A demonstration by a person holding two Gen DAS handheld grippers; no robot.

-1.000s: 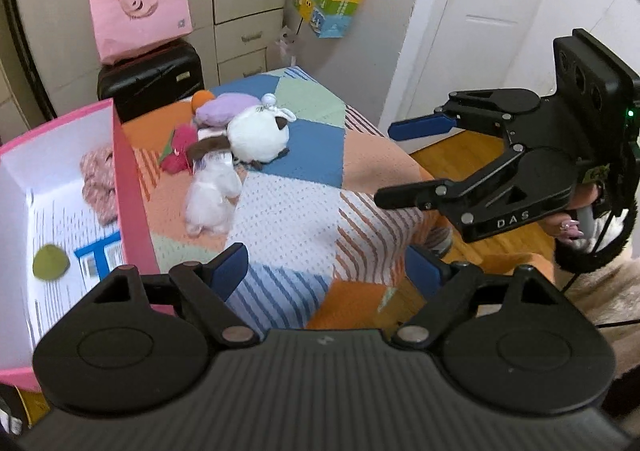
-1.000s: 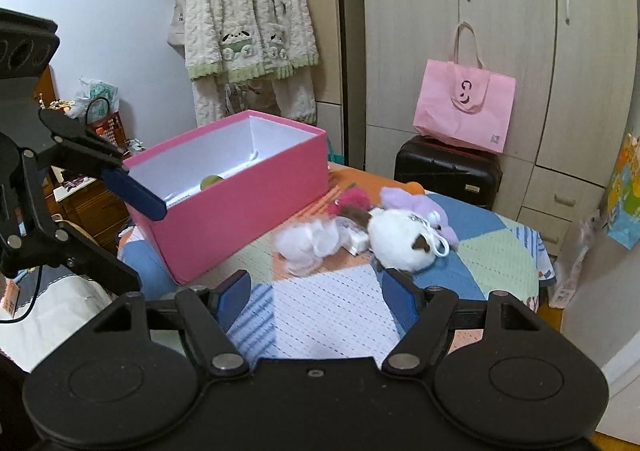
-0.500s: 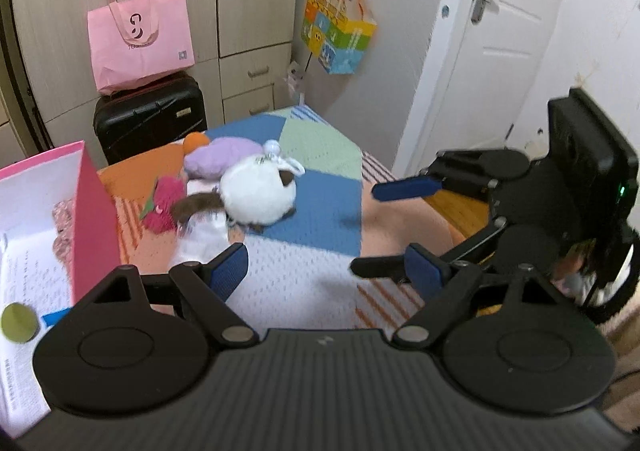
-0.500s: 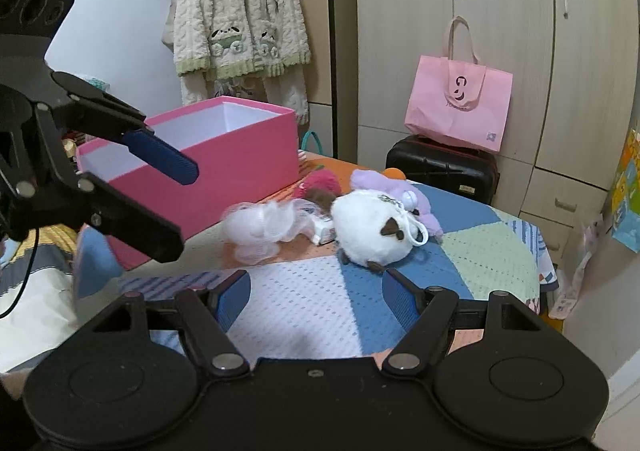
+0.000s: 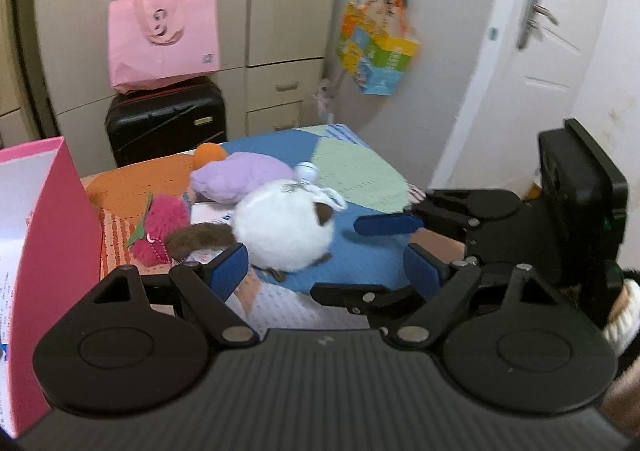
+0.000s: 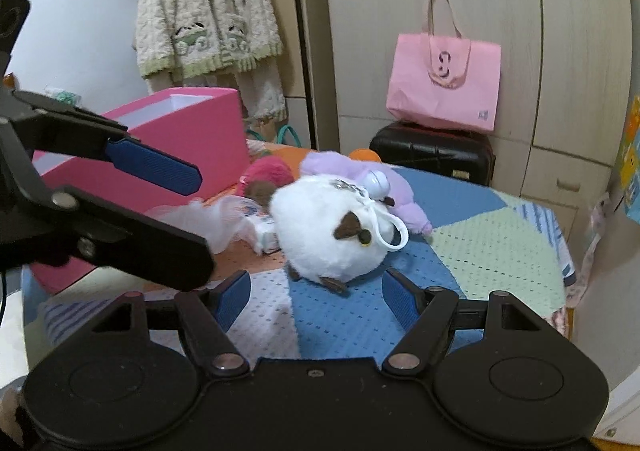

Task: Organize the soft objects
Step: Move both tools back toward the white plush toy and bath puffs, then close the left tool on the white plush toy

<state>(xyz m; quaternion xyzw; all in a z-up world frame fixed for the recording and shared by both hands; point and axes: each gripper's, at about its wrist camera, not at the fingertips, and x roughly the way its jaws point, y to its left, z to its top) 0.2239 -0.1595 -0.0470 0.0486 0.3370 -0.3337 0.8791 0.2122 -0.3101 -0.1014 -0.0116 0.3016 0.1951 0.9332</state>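
A round white plush with brown ears (image 5: 286, 229) (image 6: 336, 239) lies on the patchwork table. Behind it lie a purple plush (image 5: 240, 177) (image 6: 352, 175), a red fuzzy strawberry toy (image 5: 162, 229) (image 6: 266, 171) and an orange ball (image 5: 207, 154). A white fluffy toy (image 6: 216, 221) lies to its left in the right wrist view. The open pink box (image 5: 56, 235) (image 6: 188, 143) stands at the left. My left gripper (image 5: 326, 269) is open, close in front of the white plush. My right gripper (image 6: 316, 293) is open, just before the same plush.
A black suitcase (image 5: 164, 123) with a pink bag (image 5: 164, 37) on it stands behind the table by the wardrobe. A colourful bag (image 5: 376, 51) hangs on the wall near the white door (image 5: 540, 63). A cardigan (image 6: 208, 11) hangs at the back left.
Both grippers have moved forward and lower toward the white plush, which now looks much larger. The pink box has slid toward the left edge of both views. Both stay open.
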